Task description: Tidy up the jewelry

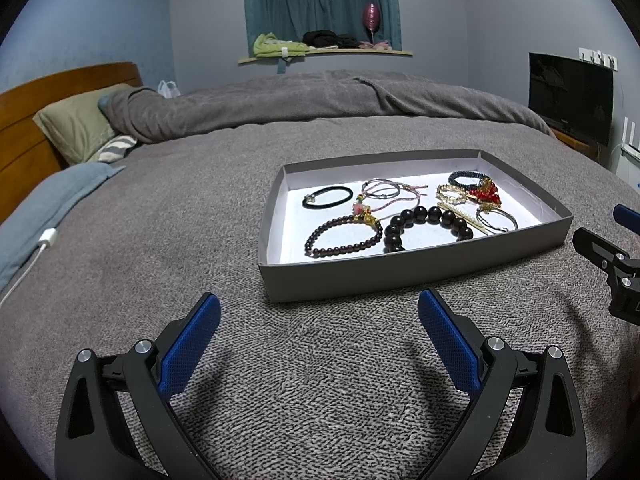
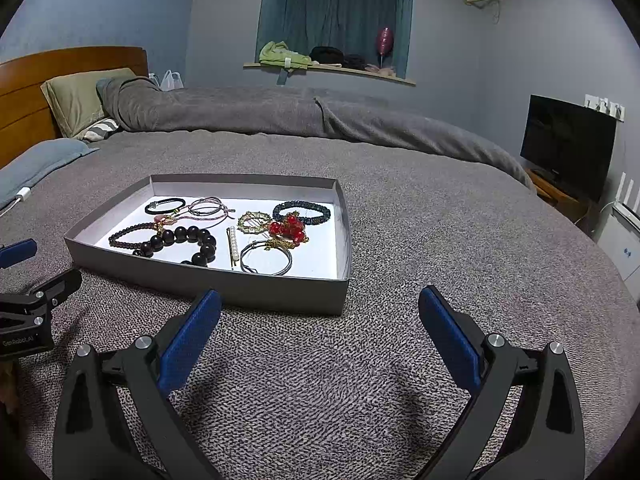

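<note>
A shallow grey box (image 1: 400,270) with a white floor lies on the grey bed cover; it also shows in the right wrist view (image 2: 280,292). Inside lie a large black bead bracelet (image 1: 428,222), a dark red bead bracelet (image 1: 340,236), a black hair tie (image 1: 328,197), thin cord bracelets (image 1: 384,192), a red bead cluster (image 2: 288,227), a silver bangle (image 2: 266,258), a pearl hair clip (image 2: 233,247) and a dark blue bracelet (image 2: 302,213). My left gripper (image 1: 320,316) is open and empty in front of the box. My right gripper (image 2: 320,312) is open and empty at the box's near right corner.
The bed has a rolled grey duvet (image 1: 320,96) at the back, pillows (image 1: 76,128) and a wooden headboard (image 1: 24,120) at left. A white charger cable (image 1: 40,248) lies at the left edge. A dark TV (image 2: 568,144) stands at right.
</note>
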